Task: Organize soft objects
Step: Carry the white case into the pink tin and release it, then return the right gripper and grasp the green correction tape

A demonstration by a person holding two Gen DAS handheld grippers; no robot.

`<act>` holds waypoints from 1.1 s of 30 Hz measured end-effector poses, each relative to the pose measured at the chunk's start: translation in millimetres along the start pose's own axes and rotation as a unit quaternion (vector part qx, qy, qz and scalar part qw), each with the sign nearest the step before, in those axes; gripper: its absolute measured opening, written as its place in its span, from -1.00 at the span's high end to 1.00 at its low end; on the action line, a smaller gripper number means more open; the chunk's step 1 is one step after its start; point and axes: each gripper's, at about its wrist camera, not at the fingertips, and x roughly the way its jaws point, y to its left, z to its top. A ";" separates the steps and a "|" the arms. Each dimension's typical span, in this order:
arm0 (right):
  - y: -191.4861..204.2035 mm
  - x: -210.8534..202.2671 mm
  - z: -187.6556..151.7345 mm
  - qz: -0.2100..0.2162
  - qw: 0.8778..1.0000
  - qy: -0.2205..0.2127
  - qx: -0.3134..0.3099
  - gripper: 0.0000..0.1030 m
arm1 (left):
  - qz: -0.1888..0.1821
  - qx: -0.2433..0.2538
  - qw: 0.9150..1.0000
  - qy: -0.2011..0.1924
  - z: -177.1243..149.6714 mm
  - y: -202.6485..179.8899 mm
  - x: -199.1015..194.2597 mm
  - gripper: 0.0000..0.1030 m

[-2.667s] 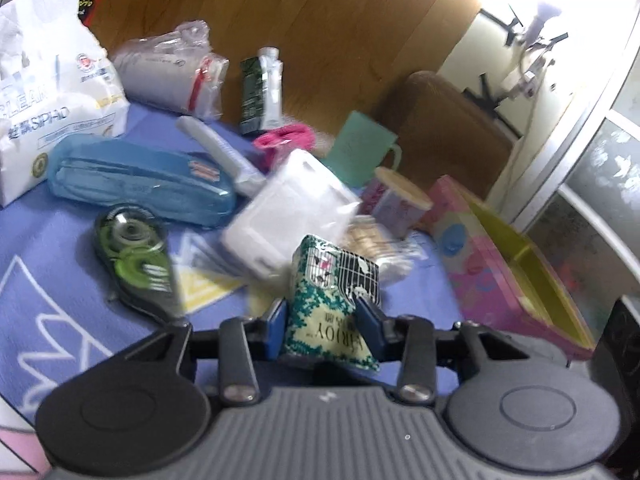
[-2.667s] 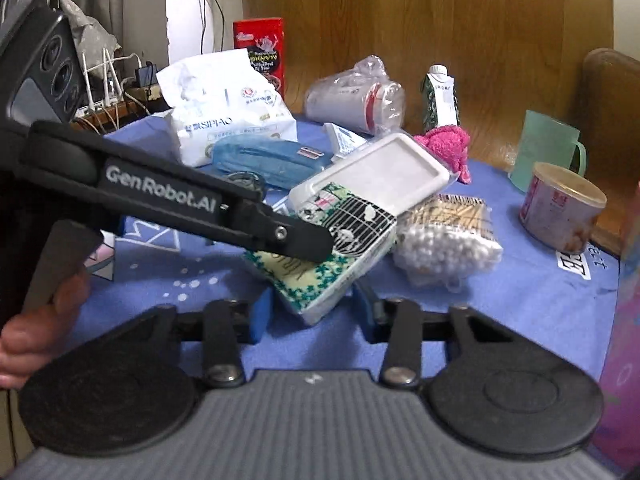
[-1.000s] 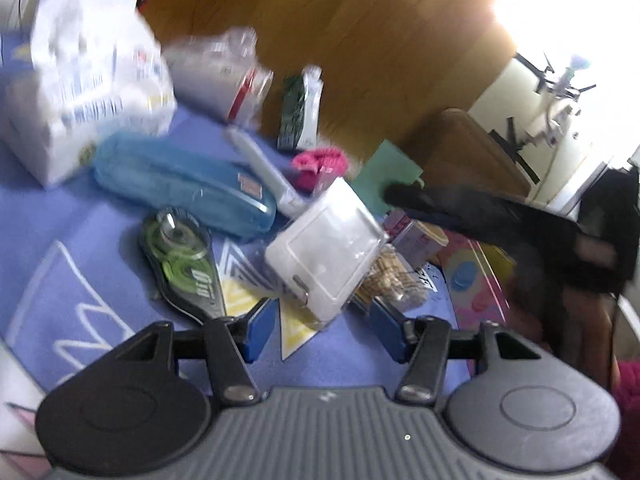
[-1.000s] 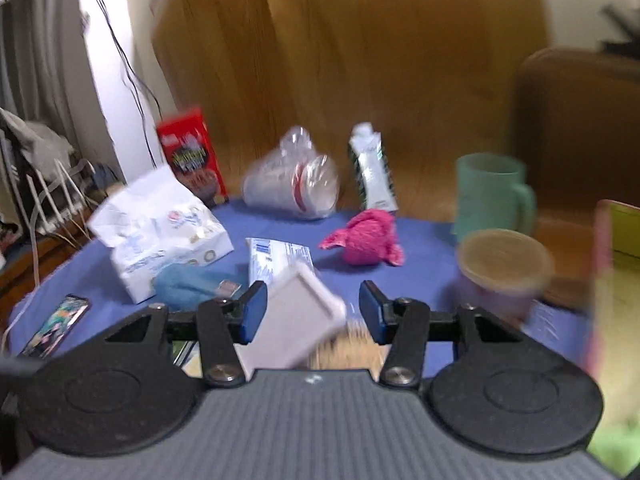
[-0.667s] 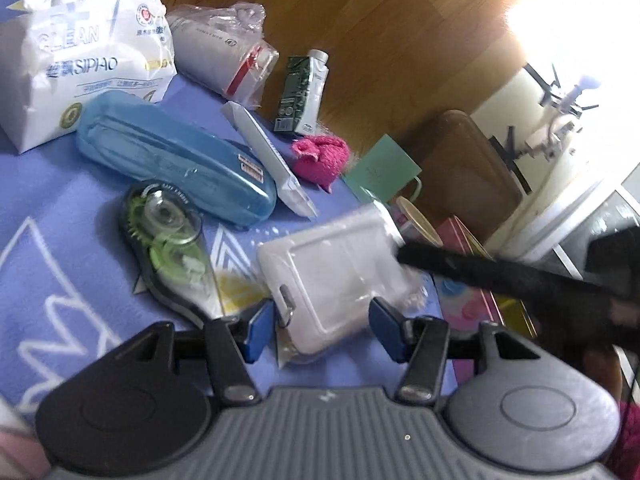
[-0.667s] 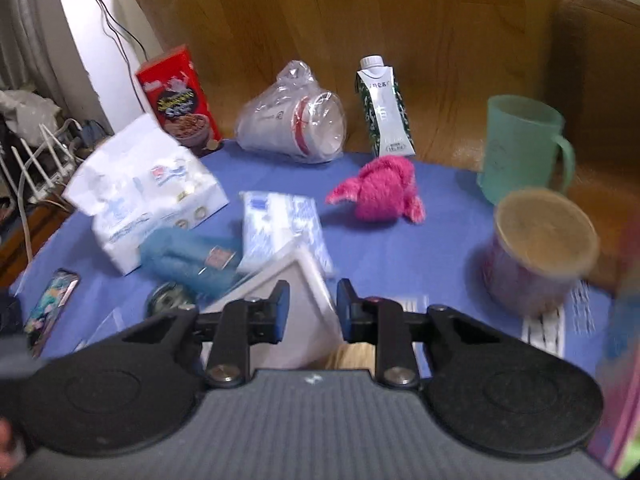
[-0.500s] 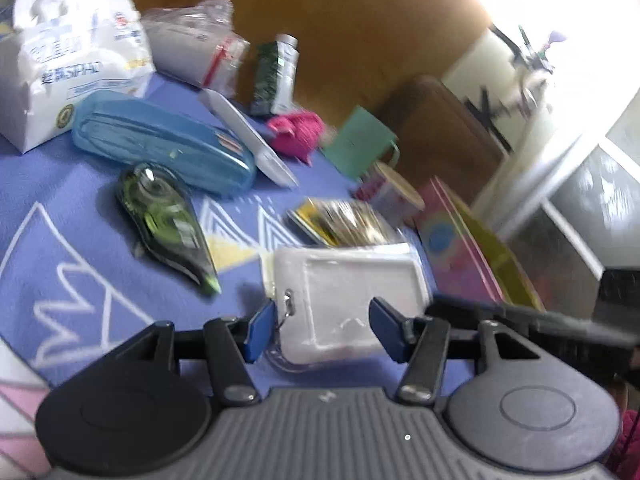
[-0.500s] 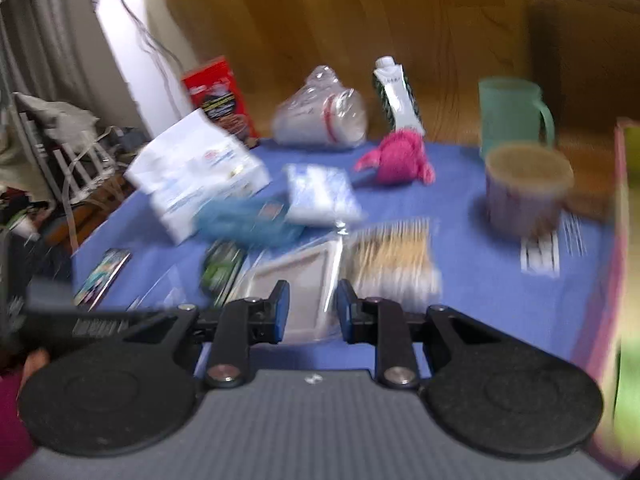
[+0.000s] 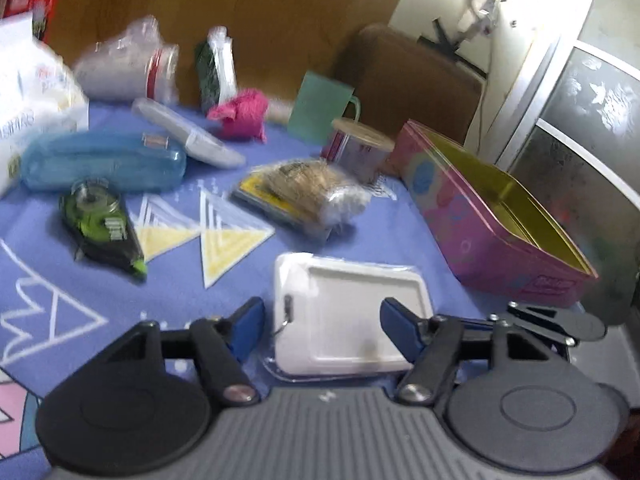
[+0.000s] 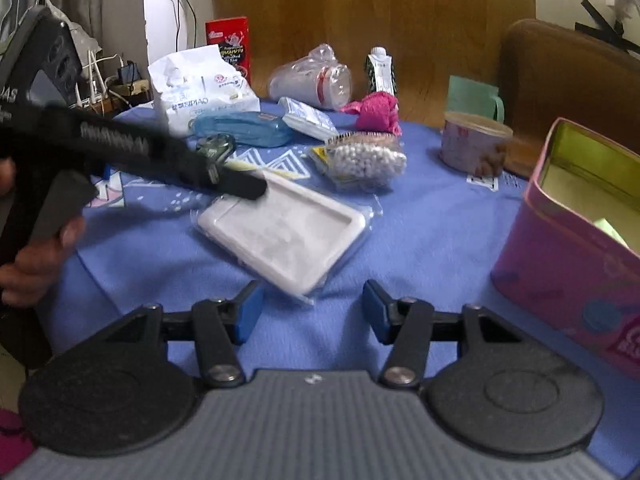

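the white card holder (image 9: 346, 322) lies flat on the blue tablecloth (image 9: 168, 292), right in front of the left gripper (image 9: 322, 322), and it sits between the two blue pads (image 9: 246, 326) with a gap on each side, so nothing is pinched; those jaws have just been opening. from the right wrist view the same card holder (image 10: 280, 232) is seen at an angle on the cloth, and the tip of the left gripper's black finger (image 10: 240, 184) hangs over its far corner, with a hand (image 10: 36, 248) on the handle at the left edge. the right gripper (image 10: 312, 312) hangs over bare cloth just short of the holder's near corner, its jaws apart and empty, and they too have just been opening. over on the right stands the pink tin box (image 10: 576, 248), open, yellow inside, with something pale green showing in it. behind the holder sits a bag of cotton swabs (image 10: 366, 156), then a pink soft toy (image 10: 378, 112), a blue plastic case (image 10: 244, 130), a white tissue pack (image 10: 200, 90), a green tape dispenser (image 9: 100, 220), a bagged stack of cups (image 10: 312, 80), a small carton (image 10: 380, 70), a green mug (image 10: 474, 100) and a lidded tub (image 10: 474, 146).
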 end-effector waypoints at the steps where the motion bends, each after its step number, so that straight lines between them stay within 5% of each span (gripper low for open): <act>1: -3.2 0.5 -0.8 0.009 1.000 -0.005 -0.001 0.04 | 0.002 0.005 1.000 0.002 0.6 -4.9 -0.4 -0.12; 6: -2.1 -22.0 8.3 -0.029 0.998 -0.059 -0.017 0.33 | -0.019 0.023 0.999 -0.035 28.7 -30.3 -14.0 -0.12; 12: -51.0 -65.7 28.1 -0.128 0.983 -0.134 0.007 0.34 | -0.075 0.103 0.990 -0.067 82.8 -107.0 20.9 -0.13; 21: -162.9 -76.1 30.0 -0.225 0.967 -0.060 0.107 0.30 | -0.099 0.140 0.985 0.007 109.4 -204.4 148.3 -0.15; 26: -200.3 -66.9 27.4 -0.250 0.961 -0.017 0.120 0.07 | -0.073 0.148 0.986 0.038 108.1 -225.0 185.1 -0.22; 30: -207.2 -74.4 15.6 -0.308 0.944 -0.046 0.108 -0.51 | -0.051 0.171 0.984 0.009 109.4 -231.5 174.8 -0.46; 33: -209.0 -92.9 8.7 -0.314 0.934 -0.095 0.139 -0.51 | -0.074 0.159 0.984 -0.029 114.5 -223.2 144.2 -0.46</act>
